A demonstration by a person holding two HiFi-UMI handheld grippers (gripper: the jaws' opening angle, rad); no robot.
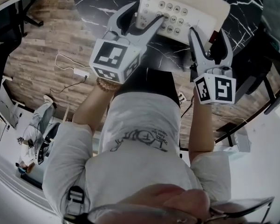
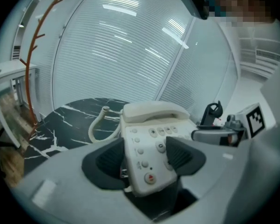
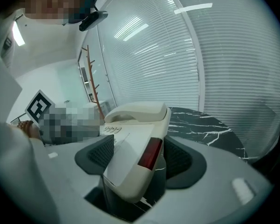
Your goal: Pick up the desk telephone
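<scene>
The cream desk telephone [image 1: 195, 8] is held up over the black marble table [image 1: 102, 3] between both grippers. My left gripper [image 1: 149, 13] is shut on its front left corner. In the left gripper view the pads [image 2: 109, 160] squeeze the keypad end of the telephone [image 2: 146, 143]. The handset [image 2: 153, 111] rests in its cradle, and the cord [image 2: 95, 125] hangs toward the table [image 2: 65, 125]. My right gripper [image 1: 209, 34] is shut on the front right corner. In the right gripper view the telephone [image 3: 130, 139] and its red side panel [image 3: 150, 154] sit tilted between the jaws of that gripper [image 3: 140, 157].
The round table stands on a wood floor [image 1: 42, 55], where a white cable and adapter [image 1: 79, 72] lie. An office chair [image 1: 0, 45] is at the left and a dark chair [image 1: 265, 64] at the right. A coat stand [image 2: 35, 45] and blinds stand beyond the table.
</scene>
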